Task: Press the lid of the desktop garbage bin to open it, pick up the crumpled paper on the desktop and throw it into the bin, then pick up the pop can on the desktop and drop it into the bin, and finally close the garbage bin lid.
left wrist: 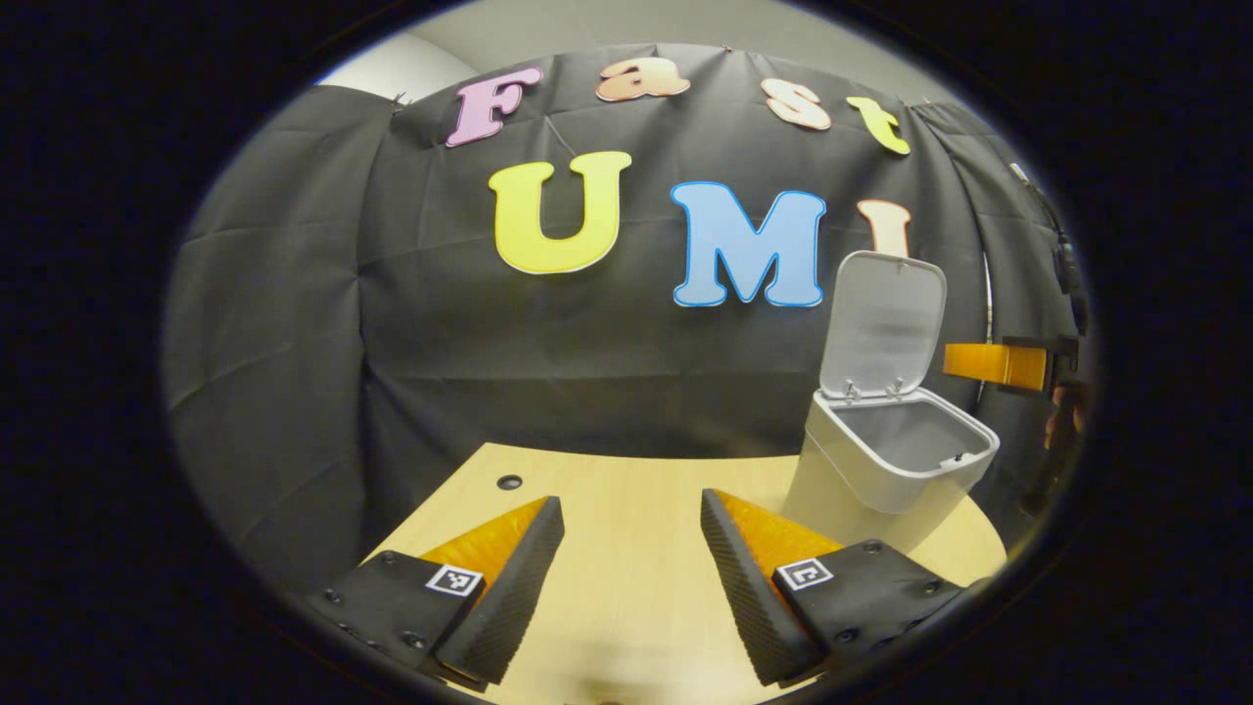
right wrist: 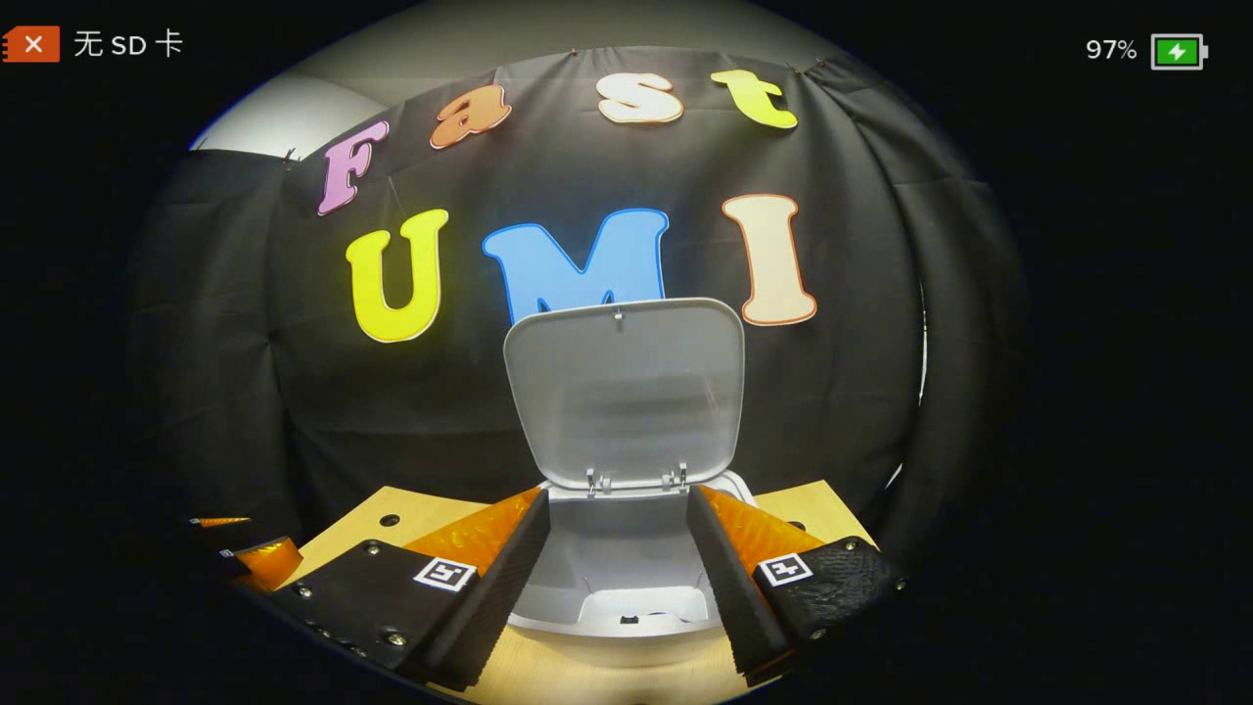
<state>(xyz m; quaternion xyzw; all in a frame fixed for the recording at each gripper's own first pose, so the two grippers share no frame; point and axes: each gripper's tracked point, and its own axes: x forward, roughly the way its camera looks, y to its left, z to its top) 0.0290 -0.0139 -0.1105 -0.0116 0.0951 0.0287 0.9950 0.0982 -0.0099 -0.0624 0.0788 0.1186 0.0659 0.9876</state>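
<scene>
Left gripper view: left gripper [left wrist: 631,568] hangs low over the table [left wrist: 626,490], jaws spread wide, nothing between them. The garbage bin [left wrist: 896,460] stands near the table's right edge, lid [left wrist: 881,323] swung fully upright, opening clear. Beyond the bin at the far right, part of the other gripper and a bit of the hand holding it. Small hole [left wrist: 509,482] near the table's far left corner. Right gripper view: right gripper [right wrist: 617,568] sits directly above the bin [right wrist: 626,587], fingers wide apart and empty, pointing at the open mouth; lid [right wrist: 625,392] stands upright just behind it. The left gripper's tip [right wrist: 262,560] peeks in at the table's left edge. Cannot tell what lies inside the bin; no paper or can spotted on the visible tabletop. Judgement: both drops look done, so the lid-closing step is in hand. Next move calls for reaching to the lid's top edge and pushing it forward and down until it latches.
</scene>
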